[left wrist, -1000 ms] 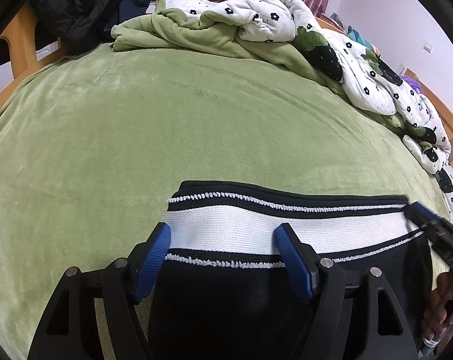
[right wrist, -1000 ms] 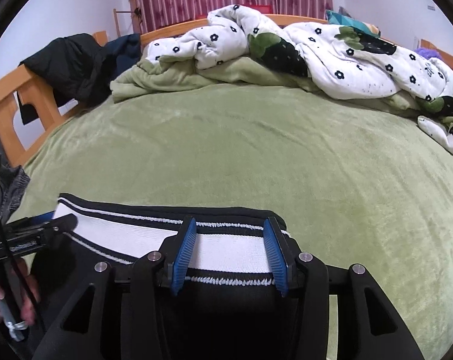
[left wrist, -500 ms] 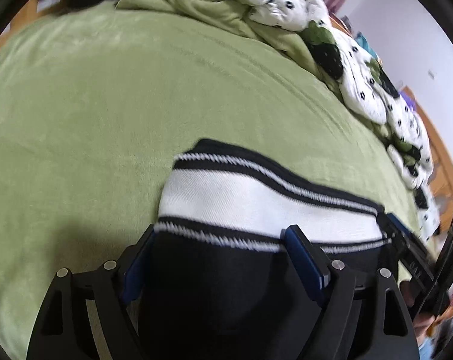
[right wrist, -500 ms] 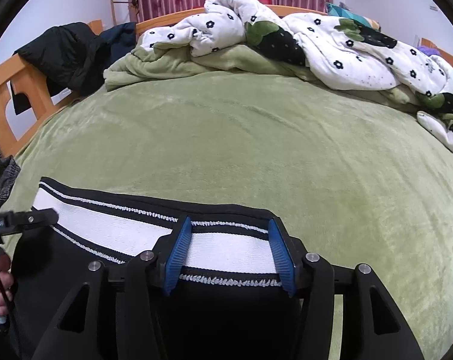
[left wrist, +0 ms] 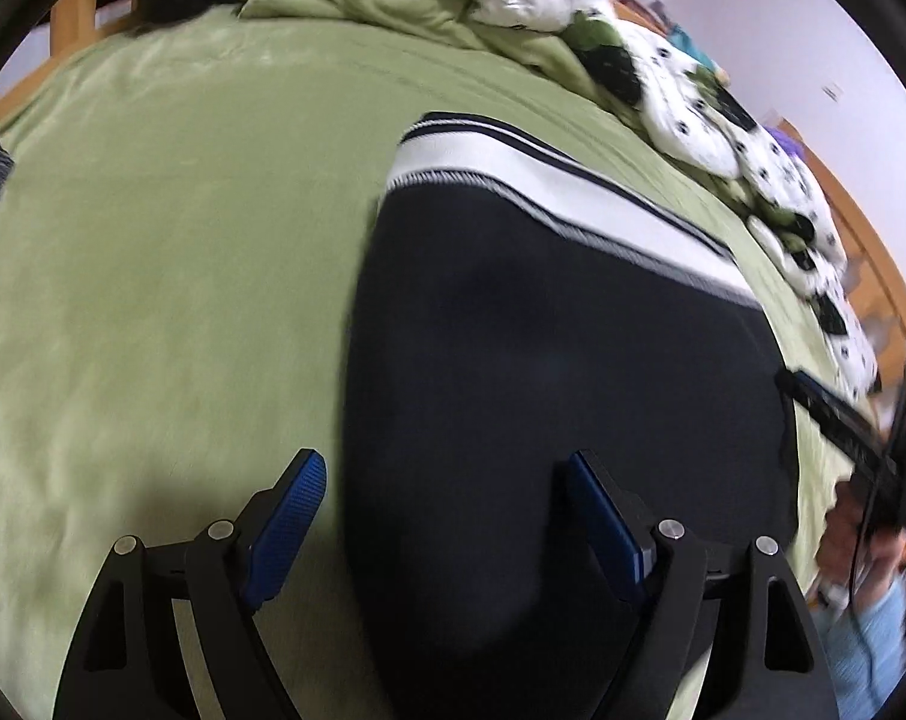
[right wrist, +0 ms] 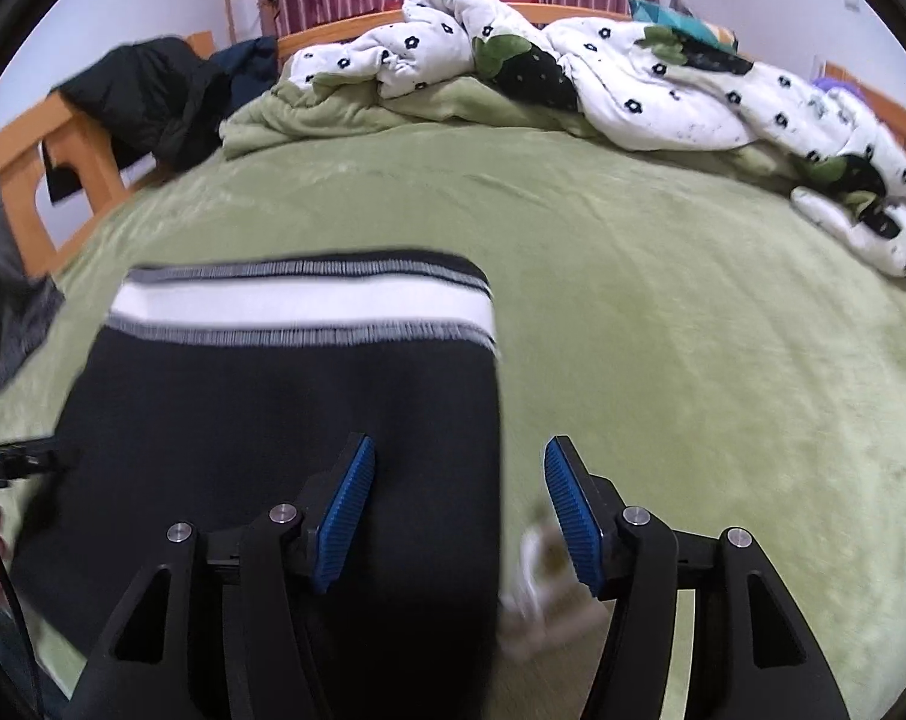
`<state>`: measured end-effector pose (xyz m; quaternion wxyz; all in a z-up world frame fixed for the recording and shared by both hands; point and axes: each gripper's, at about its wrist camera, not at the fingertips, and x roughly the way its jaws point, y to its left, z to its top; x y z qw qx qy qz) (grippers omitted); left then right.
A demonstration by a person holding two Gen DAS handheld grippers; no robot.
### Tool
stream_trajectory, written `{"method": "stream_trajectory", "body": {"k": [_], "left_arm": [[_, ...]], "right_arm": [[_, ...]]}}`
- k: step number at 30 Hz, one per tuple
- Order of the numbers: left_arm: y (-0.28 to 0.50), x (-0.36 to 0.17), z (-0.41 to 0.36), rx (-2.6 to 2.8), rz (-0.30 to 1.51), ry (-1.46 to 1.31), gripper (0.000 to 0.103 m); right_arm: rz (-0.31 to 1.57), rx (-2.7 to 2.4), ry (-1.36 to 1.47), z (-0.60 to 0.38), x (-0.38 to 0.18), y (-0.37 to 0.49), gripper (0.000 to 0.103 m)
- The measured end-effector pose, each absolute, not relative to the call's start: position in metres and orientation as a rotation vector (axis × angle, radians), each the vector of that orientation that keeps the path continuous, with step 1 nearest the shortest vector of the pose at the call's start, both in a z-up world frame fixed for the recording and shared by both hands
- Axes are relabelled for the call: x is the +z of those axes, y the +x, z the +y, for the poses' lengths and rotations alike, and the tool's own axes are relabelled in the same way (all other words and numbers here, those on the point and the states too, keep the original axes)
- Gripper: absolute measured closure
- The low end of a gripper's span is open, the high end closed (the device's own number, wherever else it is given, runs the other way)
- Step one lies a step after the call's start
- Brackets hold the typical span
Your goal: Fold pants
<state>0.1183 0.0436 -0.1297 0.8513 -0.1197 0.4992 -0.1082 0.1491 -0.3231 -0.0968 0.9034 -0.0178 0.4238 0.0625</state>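
One pair of black pants (left wrist: 549,396) with a white, striped waistband (right wrist: 300,303) lies flat on the green bed cover (left wrist: 171,252). The waistband points toward the rumpled flower quilt (right wrist: 633,84). Two grippers hang above, left gripper (left wrist: 447,516) and right gripper (right wrist: 459,510), both let go, right one just widening.

The left black two-finger gripper with blue ribbed pads (left wrist: 441,516) points steeply down, jaws spread wide and gripping nothing. The right black gripper with matching blue pads (right wrist: 459,501) (jaws just opening) pitches down too, a hand (left wrist: 855,546) behind it.
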Motion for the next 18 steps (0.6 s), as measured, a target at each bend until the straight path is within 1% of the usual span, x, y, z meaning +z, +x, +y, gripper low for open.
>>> {"method": "stream_trajectory", "body": {"k": [3, 6, 9, 11, 12, 14, 15, 16, 17, 18], "left_arm": [[0.068, -0.123, 0.044, -0.269, 1.005, -0.222, 0.023], [0.023, -0.124, 0.046, -0.319, 1.006, -0.195, 0.023], [-0.001, -0.128, 0.035, -0.295, 1.014, -0.019, 0.023], [-0.006, -0.127, 0.028, -0.211, 0.975, 0.115, 0.032], [-0.003, -0.124, 0.026, -0.175, 0.961, 0.15, 0.04], [0.002, -0.123, 0.022, -0.168, 0.948, 0.19, 0.048], [0.005, -0.126, 0.017, -0.169, 0.958, 0.228, 0.057], [0.009, -0.13, 0.008, -0.157, 0.96, 0.31, 0.068], [0.01, -0.131, 0.003, -0.15, 0.947, 0.344, 0.075], [0.011, -0.129, -0.003, -0.15, 0.93, 0.35, 0.094]], "right_arm": [[0.916, 0.118, 0.006, -0.33, -0.099, 0.125, 0.045], [0.942, 0.14, 0.053, -0.331, -0.1, 0.107, 0.045], [0.906, 0.148, 0.032, -0.327, -0.091, 0.093, 0.045], [0.868, 0.154, 0.022, -0.325, -0.084, 0.087, 0.045], [0.862, 0.157, 0.026, -0.324, -0.082, 0.086, 0.045], [0.869, 0.161, 0.041, -0.325, -0.082, 0.087, 0.045], [0.88, 0.163, 0.052, -0.324, -0.085, 0.088, 0.045], [0.886, 0.163, 0.054, -0.325, -0.086, 0.09, 0.045], [0.895, 0.161, 0.054, -0.324, -0.088, 0.091, 0.045], [0.9, 0.158, 0.052, -0.324, -0.089, 0.093, 0.045]]}}
